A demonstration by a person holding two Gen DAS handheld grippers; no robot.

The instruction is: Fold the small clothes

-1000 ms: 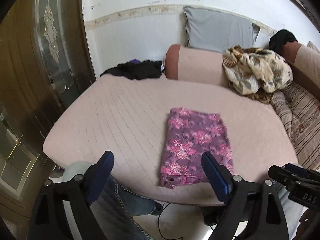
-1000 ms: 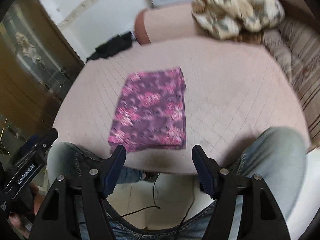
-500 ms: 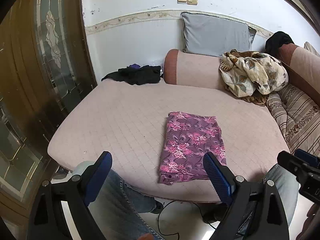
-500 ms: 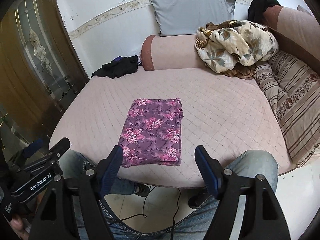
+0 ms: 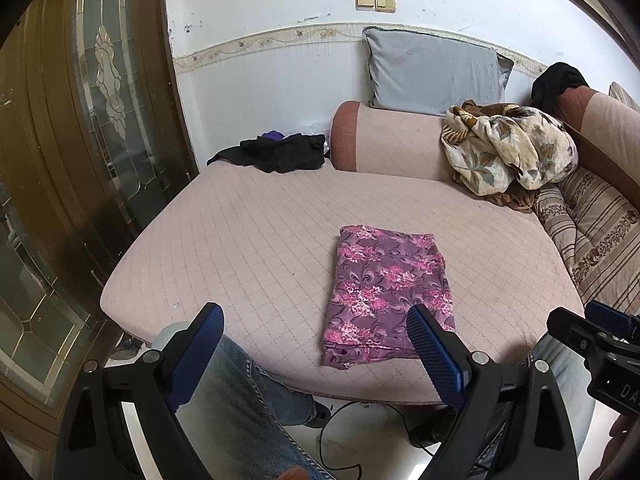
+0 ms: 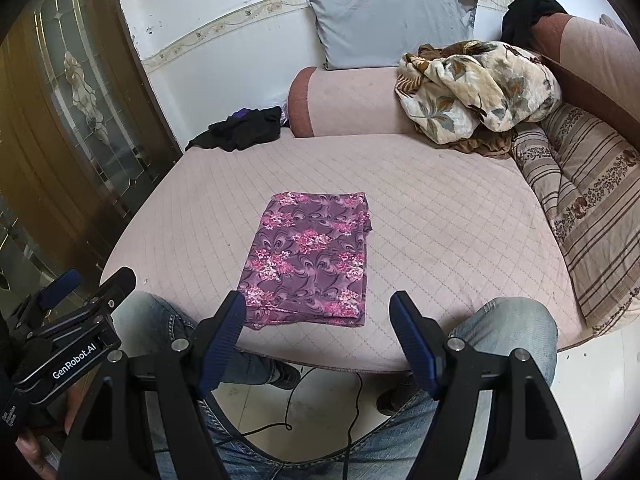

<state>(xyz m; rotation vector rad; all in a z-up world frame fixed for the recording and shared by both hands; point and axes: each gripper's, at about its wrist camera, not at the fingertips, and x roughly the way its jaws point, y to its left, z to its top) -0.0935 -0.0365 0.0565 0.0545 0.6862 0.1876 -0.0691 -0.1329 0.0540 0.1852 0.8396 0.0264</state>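
A purple floral garment [image 5: 386, 294] lies folded into a flat rectangle near the front edge of the pink quilted bed [image 5: 248, 240]; it also shows in the right wrist view [image 6: 310, 258]. My left gripper [image 5: 314, 320] is open and empty, held off the bed's front edge, above the person's knees. My right gripper [image 6: 318, 304] is open and empty, also back from the bed edge, with the garment lying between and beyond its fingers. Each gripper shows at the edge of the other's view.
A black garment [image 5: 280, 152] lies at the bed's far left corner. A floral blanket [image 5: 508, 148], a grey pillow [image 5: 432, 72] and a pink bolster [image 5: 392, 140] sit at the back. A striped cushion [image 6: 592, 200] lies right. A wooden glass door [image 5: 80, 120] stands left.
Both grippers have pulled back and up from the bed edge, so the folded garment looks farther away. The garment has not moved.
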